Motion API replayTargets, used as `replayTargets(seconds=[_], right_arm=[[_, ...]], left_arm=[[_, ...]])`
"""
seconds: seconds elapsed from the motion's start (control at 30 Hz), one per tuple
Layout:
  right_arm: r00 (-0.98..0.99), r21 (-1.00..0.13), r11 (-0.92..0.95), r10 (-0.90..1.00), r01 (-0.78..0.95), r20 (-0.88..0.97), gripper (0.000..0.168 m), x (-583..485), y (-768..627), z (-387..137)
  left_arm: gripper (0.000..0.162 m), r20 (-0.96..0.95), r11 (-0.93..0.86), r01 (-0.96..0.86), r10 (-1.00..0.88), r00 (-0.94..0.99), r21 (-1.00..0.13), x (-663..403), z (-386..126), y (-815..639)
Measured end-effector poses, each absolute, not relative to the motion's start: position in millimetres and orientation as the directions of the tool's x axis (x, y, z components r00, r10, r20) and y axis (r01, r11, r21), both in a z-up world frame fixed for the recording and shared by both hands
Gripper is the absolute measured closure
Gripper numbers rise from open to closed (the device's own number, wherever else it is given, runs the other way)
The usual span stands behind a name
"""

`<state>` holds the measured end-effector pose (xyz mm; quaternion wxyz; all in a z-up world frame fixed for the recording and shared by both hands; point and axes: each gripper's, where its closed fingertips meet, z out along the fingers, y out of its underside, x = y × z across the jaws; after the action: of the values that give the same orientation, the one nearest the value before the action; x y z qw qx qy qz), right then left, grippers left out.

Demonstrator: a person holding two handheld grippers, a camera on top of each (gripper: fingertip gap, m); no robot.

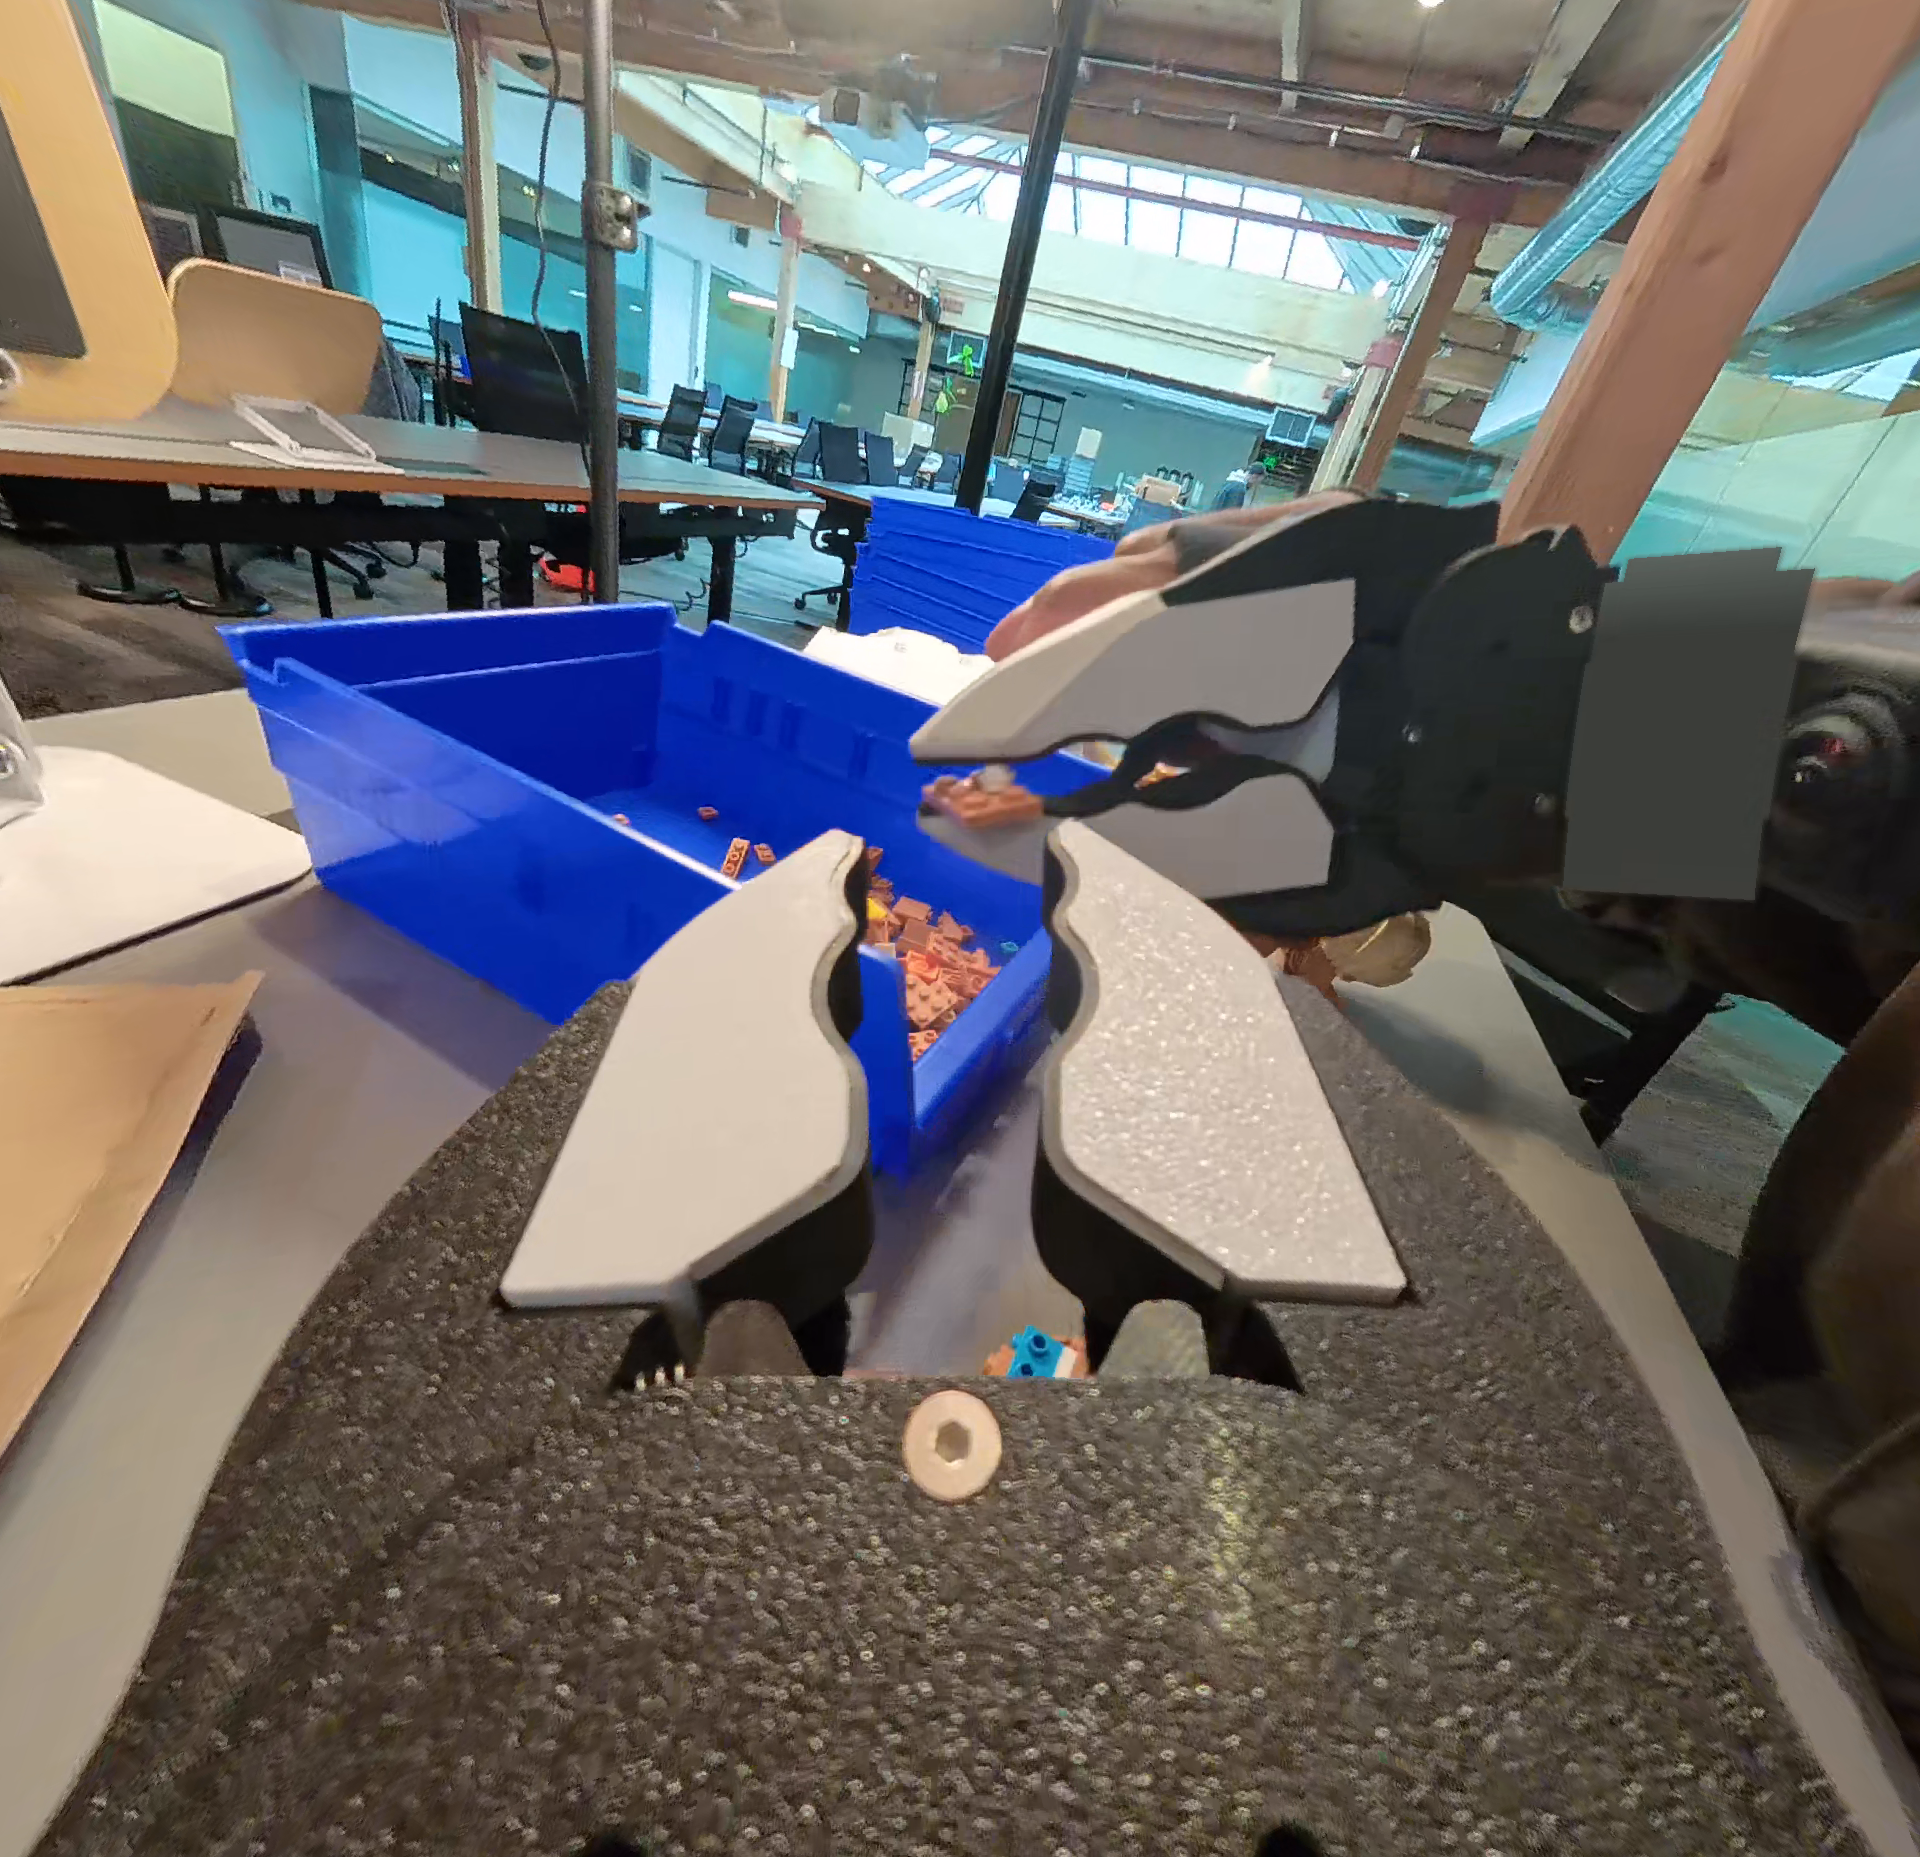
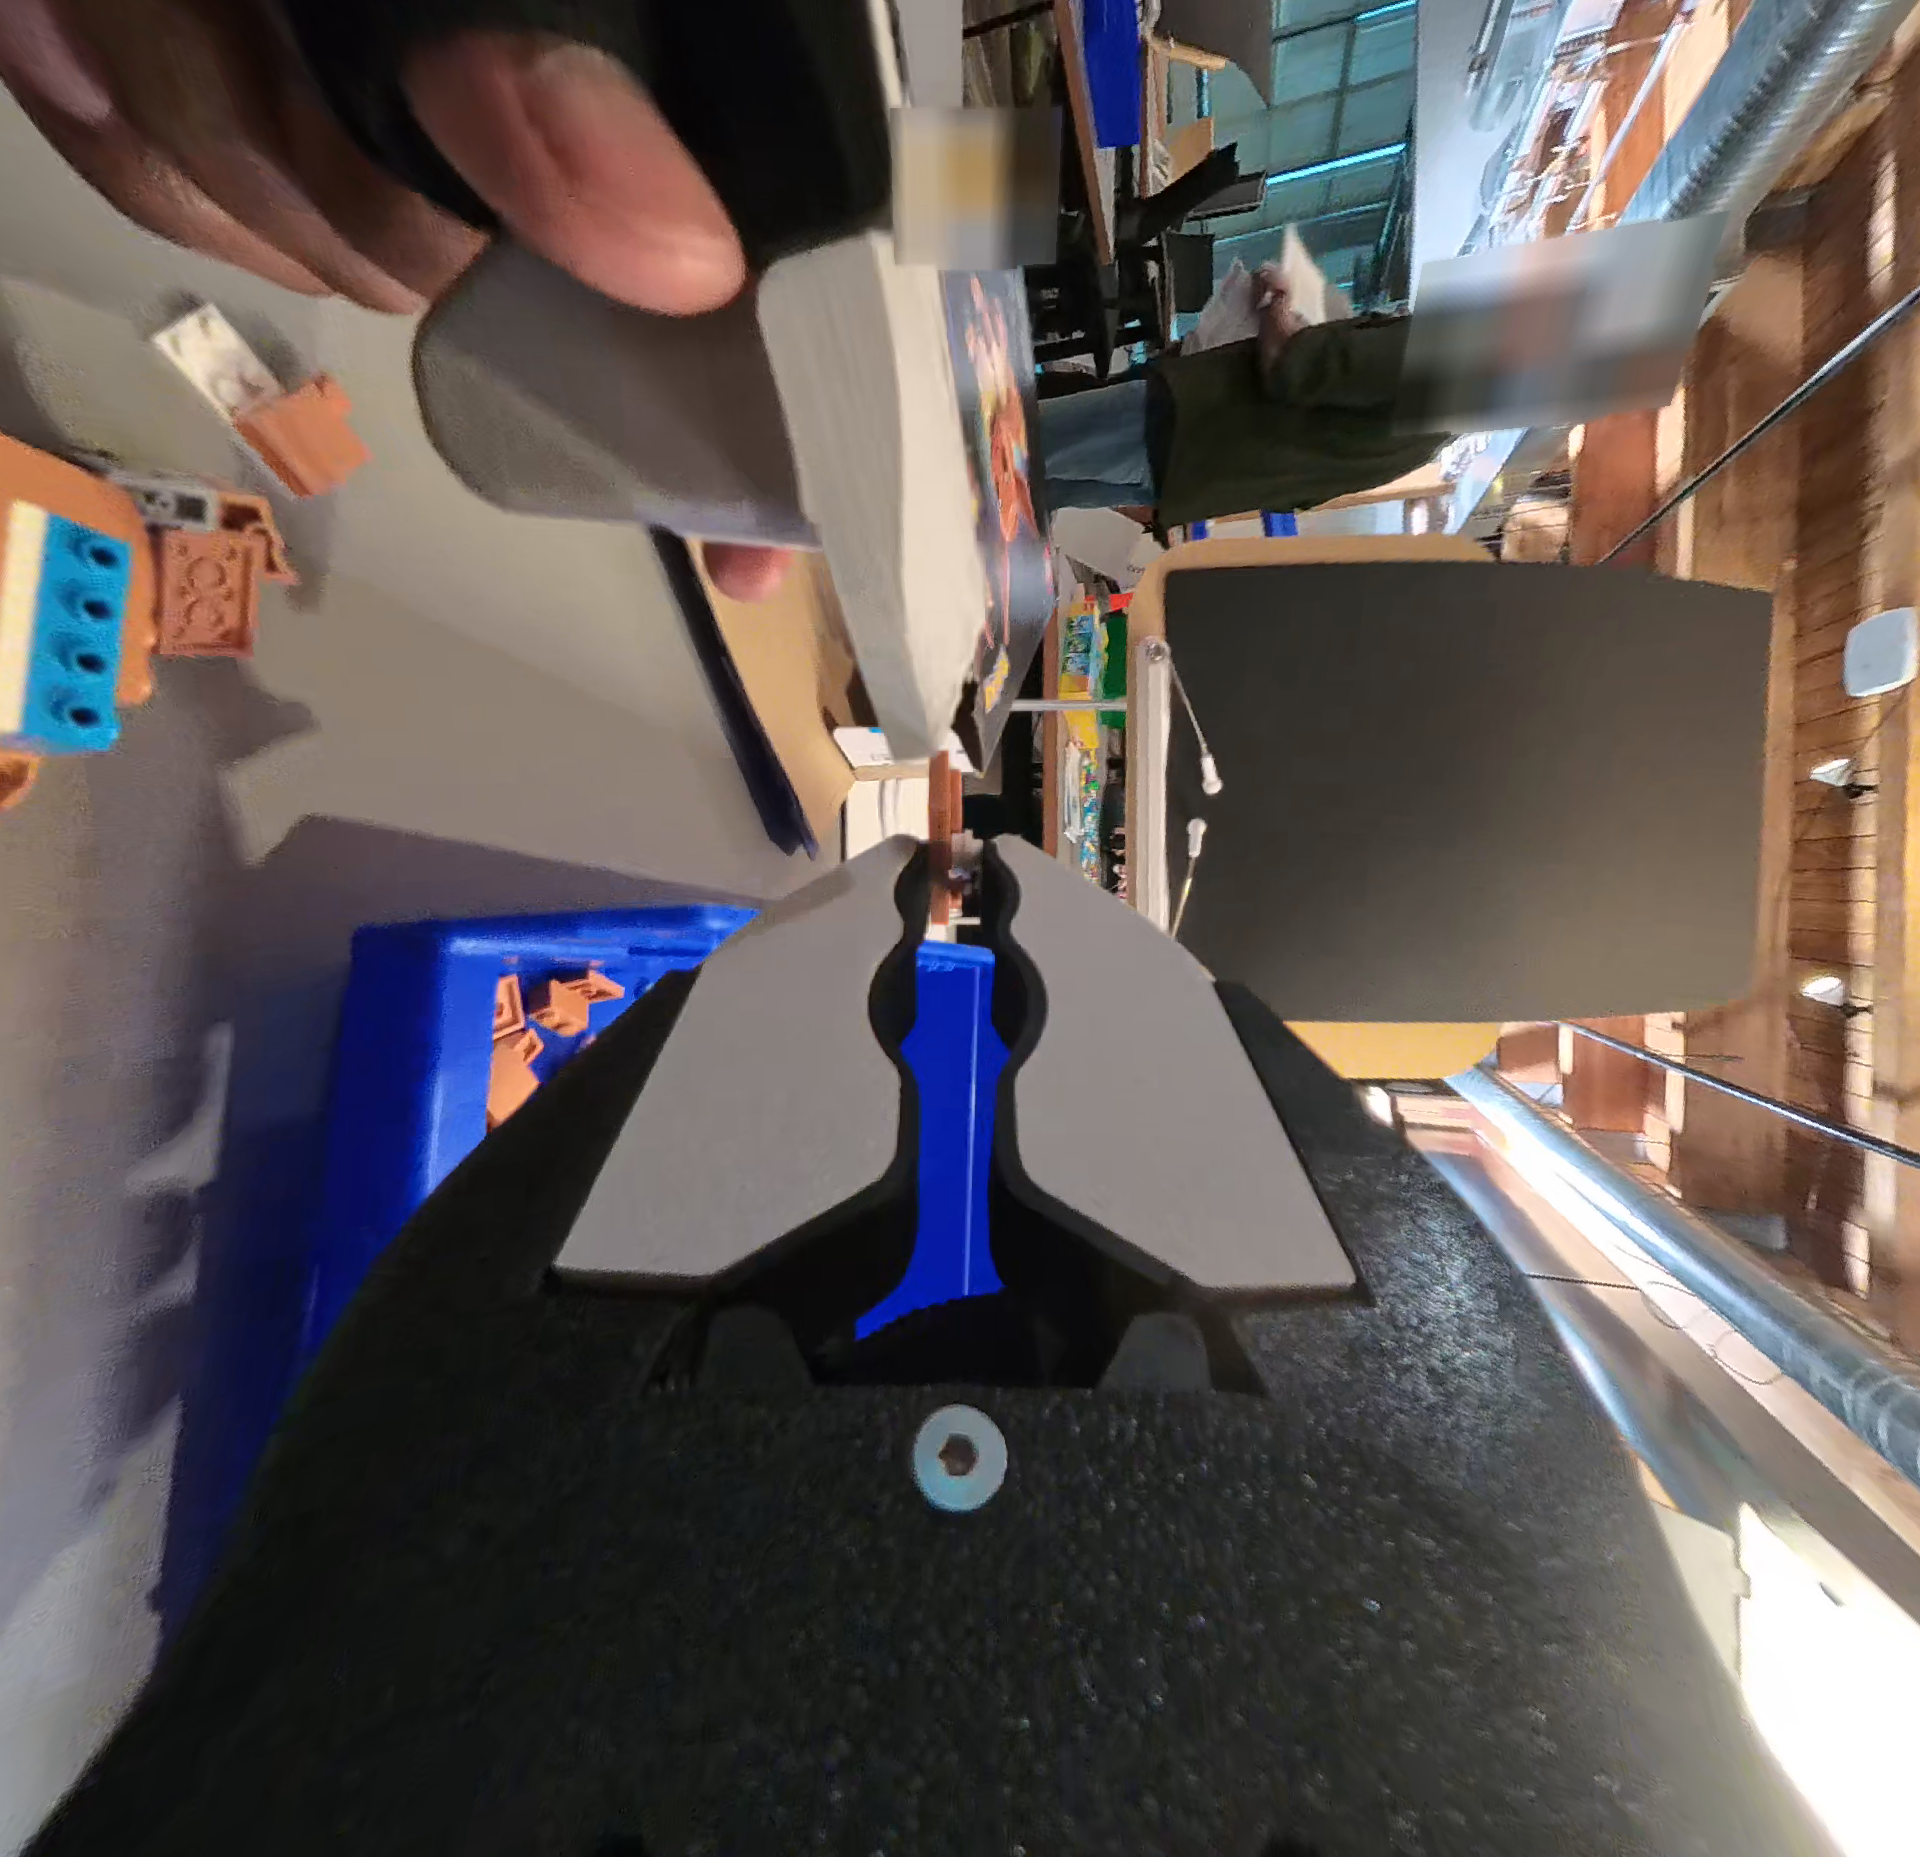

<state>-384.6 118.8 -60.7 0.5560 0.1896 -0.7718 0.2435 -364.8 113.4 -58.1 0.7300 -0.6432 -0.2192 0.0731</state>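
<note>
The bin point(image 1: 499, 768) is glossy blue plastic, and the bricks point(image 1: 935, 960) in it are smooth brown plastic with a slight sheen. The left tool point(image 1: 956, 862) has matt grey fingers point(image 1: 727, 1059), one faintly pebbled, on a rough, grainy black body with a dull metal screw point(image 1: 952, 1444). The counter point(image 1: 343, 1059) is smooth matt grey; cardboard point(image 1: 94, 1111) lies on it, dull brown.

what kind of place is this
Probably an open-plan office or workshop loft: rows of desks with black office chairs, exposed ceiling beams, and a blue bin of toy bricks.
</note>
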Motion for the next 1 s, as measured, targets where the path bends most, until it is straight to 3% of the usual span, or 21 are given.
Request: replayTargets(seconds=[0.27,0.47,0.6,0.77,1.0], right_arm=[[-0.263,-0.151,0.814,-0.002,-0.561,0.965,0.161,-380,103,-58],[-0.286,-0.168,0.8,-0.005,-0.577,0.958,0.158,-376,98,-64],[-0.435,-0.288,0.765,0.011,-0.575,0.9,0.148,-373,103,-66],[-0.605,-0.434,0.695,-0.001,-0.574,0.796,0.155,-365,112,-57],[-0.672,-0.447,0.642,-0.147,-0.623,0.725,0.156,-354,110,-65]], left_arm=[[0.133,0.195,0.16,0.138,0.429,0.882,-0.977,-361,-54,114],[0.143,0.151,0.131,0.102,0.457,0.877,-0.986,-360,-58,114],[0.144,0.001,0.041,-0.023,0.498,0.867,-0.999,-361,-59,113],[0.145,-0.285,-0.162,-0.235,0.532,0.797,-0.959,-364,-64,109],[0.145,-0.484,-0.309,-0.376,0.472,0.737,-0.874,-357,-72,116]])
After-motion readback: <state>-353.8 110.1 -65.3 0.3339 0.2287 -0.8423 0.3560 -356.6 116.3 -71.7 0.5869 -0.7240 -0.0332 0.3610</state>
